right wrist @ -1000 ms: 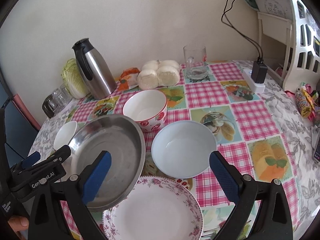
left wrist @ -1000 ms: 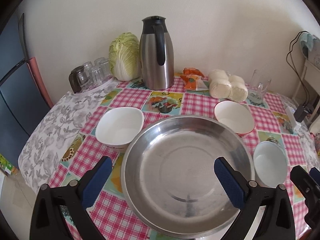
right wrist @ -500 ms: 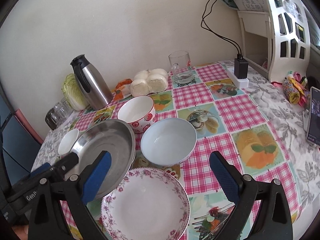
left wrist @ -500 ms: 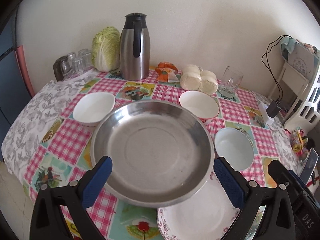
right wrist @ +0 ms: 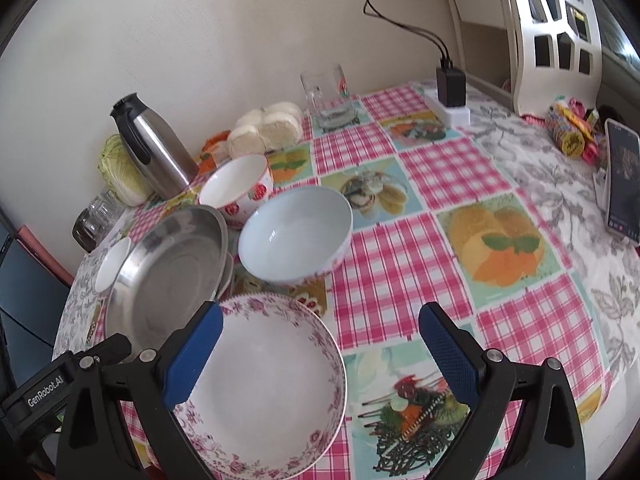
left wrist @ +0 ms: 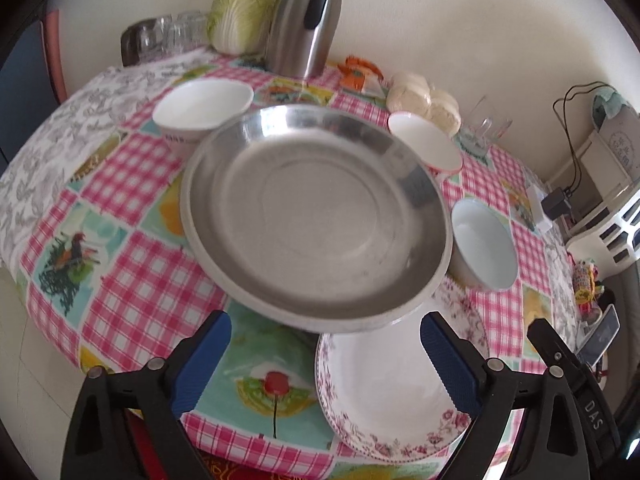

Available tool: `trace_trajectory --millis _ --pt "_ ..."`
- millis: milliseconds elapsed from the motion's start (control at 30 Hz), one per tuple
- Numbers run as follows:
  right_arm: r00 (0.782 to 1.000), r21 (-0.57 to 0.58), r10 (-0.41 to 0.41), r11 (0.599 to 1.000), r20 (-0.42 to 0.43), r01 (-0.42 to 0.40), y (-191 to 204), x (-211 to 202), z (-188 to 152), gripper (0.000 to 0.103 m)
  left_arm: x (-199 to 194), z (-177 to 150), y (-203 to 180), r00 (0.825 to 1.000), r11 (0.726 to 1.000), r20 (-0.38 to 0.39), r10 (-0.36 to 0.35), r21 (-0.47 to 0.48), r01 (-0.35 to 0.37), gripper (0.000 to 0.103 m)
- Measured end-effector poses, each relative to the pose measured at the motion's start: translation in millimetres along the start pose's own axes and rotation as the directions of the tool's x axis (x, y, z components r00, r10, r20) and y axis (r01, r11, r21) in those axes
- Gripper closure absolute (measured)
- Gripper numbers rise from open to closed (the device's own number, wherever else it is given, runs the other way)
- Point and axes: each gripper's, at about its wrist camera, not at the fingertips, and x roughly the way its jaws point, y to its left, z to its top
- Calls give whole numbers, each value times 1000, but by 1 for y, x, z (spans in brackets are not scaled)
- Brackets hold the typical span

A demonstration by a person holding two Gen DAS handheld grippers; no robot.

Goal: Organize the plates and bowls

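A large steel plate (left wrist: 316,216) sits mid-table, its near rim resting over the far edge of a white plate with a pink flower rim (left wrist: 392,392). My left gripper (left wrist: 324,364) is open and empty just short of both. In the right wrist view the flower plate (right wrist: 272,388) lies under my open, empty right gripper (right wrist: 320,356), with the steel plate (right wrist: 168,276) to its left. A pale blue bowl (right wrist: 296,236), a white bowl with red print (right wrist: 236,184) and a small white bowl (left wrist: 200,108) stand around the steel plate.
A steel thermos (left wrist: 304,20), a cabbage (left wrist: 244,8), drinking glasses (left wrist: 160,36), wrapped buns (left wrist: 424,100) and a glass mug (right wrist: 328,96) line the wall. A power strip (right wrist: 452,96), a phone (right wrist: 622,176) and a white shelf (right wrist: 560,32) are at the right.
Both grippers have pulled back toward the table's near edge and tilted down. The flower plate now fills more of both views. The dishes have not moved.
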Motion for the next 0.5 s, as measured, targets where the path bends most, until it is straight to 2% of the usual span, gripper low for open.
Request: trace_trajectory --millis 167,333,400,467,500 --pt "997 5 -9 1000 -77 9 -3 17 -7 5 17 -7 -4 997 1000 -79 2 11 -1 11" --pt "989 10 -23 1000 -148 25 -7 35 -13 5 30 -11 -7 994 1000 -112 20 20 -18 12" --pt "985 28 -15 999 -170 20 -10 40 -15 10 36 -12 -8 992 1000 -127 24 23 -21 14" --pt "982 44 -10 999 -187 18 -13 44 -16 20 41 -13 -9 989 1000 -143 23 24 -20 17" --pt "981 50 -9 999 -194 19 -14 46 -17 21 43 -13 -10 989 999 -148 24 26 -21 17"
